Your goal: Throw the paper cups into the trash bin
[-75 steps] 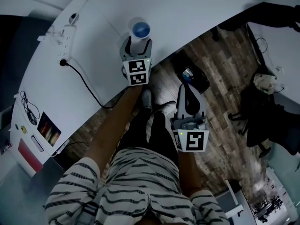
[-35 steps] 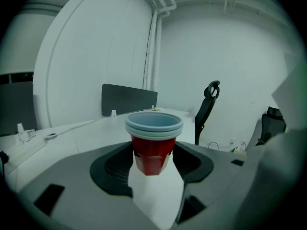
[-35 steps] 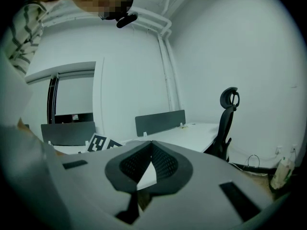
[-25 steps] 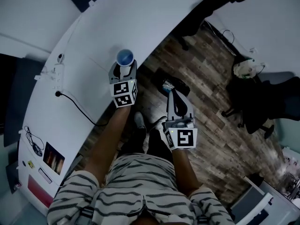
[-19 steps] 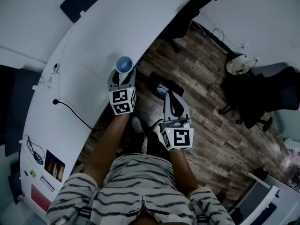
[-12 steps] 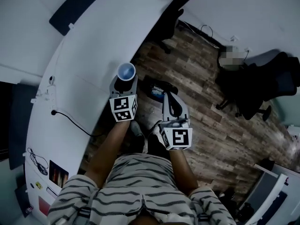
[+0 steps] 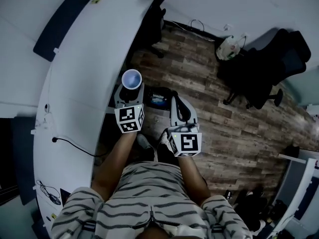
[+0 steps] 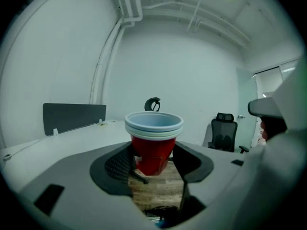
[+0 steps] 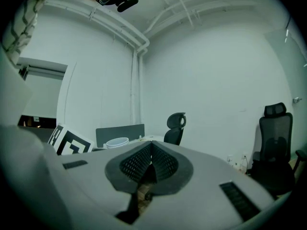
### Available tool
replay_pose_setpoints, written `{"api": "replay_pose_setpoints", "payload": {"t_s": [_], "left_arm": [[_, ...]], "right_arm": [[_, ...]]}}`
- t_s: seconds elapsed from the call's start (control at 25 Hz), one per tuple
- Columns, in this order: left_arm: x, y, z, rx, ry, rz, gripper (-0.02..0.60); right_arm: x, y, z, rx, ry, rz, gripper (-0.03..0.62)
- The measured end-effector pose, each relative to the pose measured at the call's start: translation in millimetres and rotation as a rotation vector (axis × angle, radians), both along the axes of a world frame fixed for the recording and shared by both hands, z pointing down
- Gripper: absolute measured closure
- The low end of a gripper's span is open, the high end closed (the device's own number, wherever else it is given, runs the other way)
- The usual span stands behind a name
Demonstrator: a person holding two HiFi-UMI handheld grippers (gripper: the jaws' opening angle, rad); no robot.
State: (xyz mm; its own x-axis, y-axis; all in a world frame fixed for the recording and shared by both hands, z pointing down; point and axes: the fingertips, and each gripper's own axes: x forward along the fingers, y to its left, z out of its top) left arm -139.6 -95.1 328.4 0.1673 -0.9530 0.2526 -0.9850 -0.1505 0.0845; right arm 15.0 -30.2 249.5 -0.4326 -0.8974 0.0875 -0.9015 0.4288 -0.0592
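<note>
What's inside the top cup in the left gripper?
Head view shows the top cup empty, pale inside. The left gripper holds a nested stack; the lower cups' interiors are covered.

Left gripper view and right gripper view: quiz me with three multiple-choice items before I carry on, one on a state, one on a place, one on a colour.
1. The jaws of the right hand-held gripper are:
A. shut with nothing between them
B. shut on a cup
C. wide apart

2. The cups are:
A. in the right hand-held gripper
B. in the left hand-held gripper
C. in neither

3. Below their pale rims, the cups are:
A. blue
B. red
C. green

Answers:
1 A, its two pads meet in the right gripper view and nothing is between them.
2 B, the left gripper view shows the stack upright between that gripper's pads.
3 B, the cup wall between the pads is plainly red.
</note>
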Motion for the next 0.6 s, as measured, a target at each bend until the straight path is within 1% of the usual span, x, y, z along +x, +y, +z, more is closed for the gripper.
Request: {"api": "replay_pose_setpoints", "payload": {"t_s": [0.16, 0.28, 0.6], "left_arm": [[25, -4, -5, 0.007, 0.006, 0.047, 0.304], [36, -5, -8, 0.006, 0.003, 0.080, 0.304], [81, -6, 4, -0.017, -0.019, 0.168, 0.304]], "right_arm": [[21, -4, -1, 0.002, 0.000, 0.051, 0.583], [28, -5, 3, -0.007, -0.008, 0.083, 0.583], [64, -1, 11, -0.026, -0.009, 0.157, 0.583]]}}
